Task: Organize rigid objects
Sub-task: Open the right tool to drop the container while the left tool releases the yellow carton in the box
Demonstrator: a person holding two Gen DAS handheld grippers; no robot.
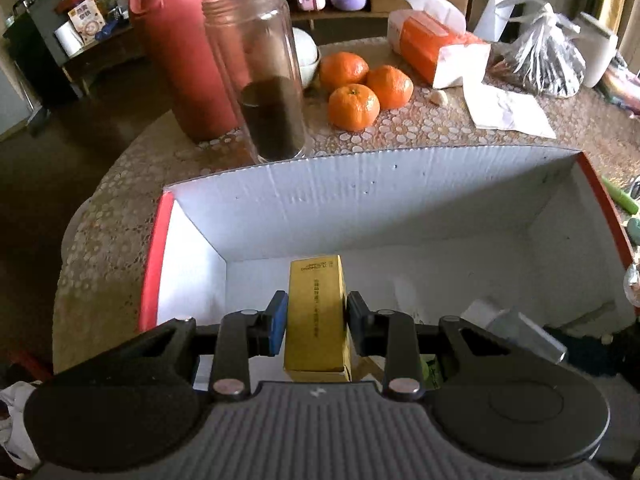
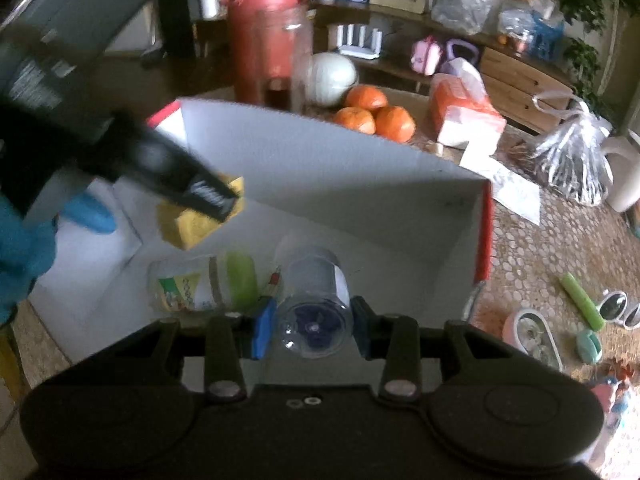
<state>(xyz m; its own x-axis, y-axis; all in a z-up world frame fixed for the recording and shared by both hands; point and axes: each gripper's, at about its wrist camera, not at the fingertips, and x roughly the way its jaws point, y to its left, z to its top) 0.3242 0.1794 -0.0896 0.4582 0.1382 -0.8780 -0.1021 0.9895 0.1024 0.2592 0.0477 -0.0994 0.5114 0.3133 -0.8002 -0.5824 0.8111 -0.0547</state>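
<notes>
My left gripper [image 1: 316,322] is shut on a yellow box [image 1: 318,312] and holds it inside a white cardboard box with red edges [image 1: 360,200]. The right wrist view shows that left gripper [image 2: 224,196] with the yellow box [image 2: 192,226] over the cardboard box's left part. My right gripper [image 2: 312,326] is shut on a clear plastic bottle [image 2: 314,304], held end-on over the cardboard box [image 2: 360,184]. A clear cup with a green straw [image 2: 208,284] lies on the box floor to the left of the bottle.
Behind the box stand a glass jar with dark contents [image 1: 260,76], a red thermos [image 1: 180,40], three oranges [image 1: 360,88], a tissue pack [image 1: 436,48] and a plastic bag [image 1: 548,60]. To the right lie a green tube [image 2: 584,300], sunglasses [image 2: 620,310] and small items.
</notes>
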